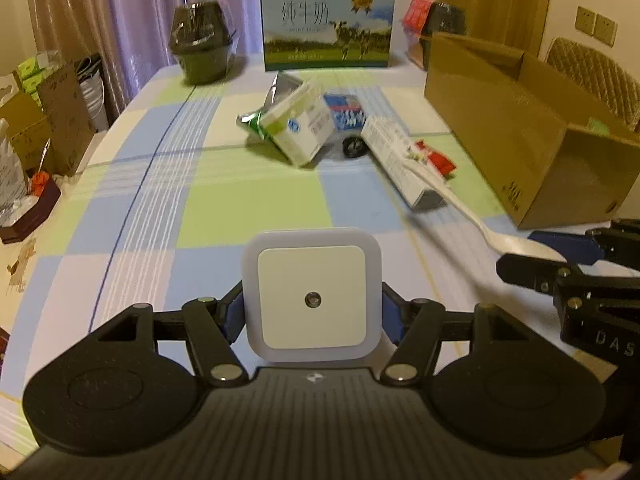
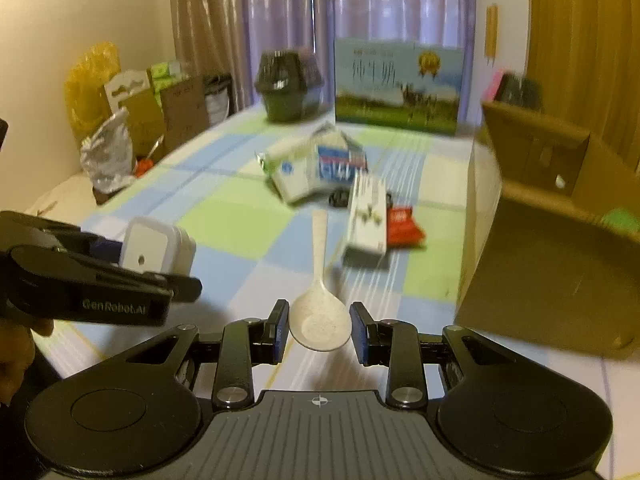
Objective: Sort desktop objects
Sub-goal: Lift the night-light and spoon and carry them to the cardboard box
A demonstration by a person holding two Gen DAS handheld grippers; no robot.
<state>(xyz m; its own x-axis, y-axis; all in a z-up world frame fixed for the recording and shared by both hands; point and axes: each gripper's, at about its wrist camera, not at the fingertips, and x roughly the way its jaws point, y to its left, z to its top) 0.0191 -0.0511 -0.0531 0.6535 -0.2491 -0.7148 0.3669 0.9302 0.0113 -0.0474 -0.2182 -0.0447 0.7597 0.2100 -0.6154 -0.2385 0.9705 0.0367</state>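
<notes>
While the left tongs (image 1: pixel 313 316) clamp a white night light (image 1: pixel 312 294) above the tabletop (image 1: pixel 248 200), the right tongs (image 2: pixel 320 334) grip a pale spoon's (image 2: pixel 320 312) bowl beside the cardboard box (image 2: pixel 540 264).

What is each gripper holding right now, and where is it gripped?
The left gripper clamps the white night light by its two side edges. The right gripper grips the pale spoon across its bowl.

Warm, dimmish indoor light gave both views a yellow cast. Fisheye bending curved the checked blue-green tablecloth (image 1: pixel 248 200) and left dark corners. The right wrist view was motion-smeared, worst on the brown cardboard box (image 2: pixel 560 248). The left view was sharper. A soft shadow lay under the pale speckled plastic spoon (image 2: pixel 320 320).
</notes>
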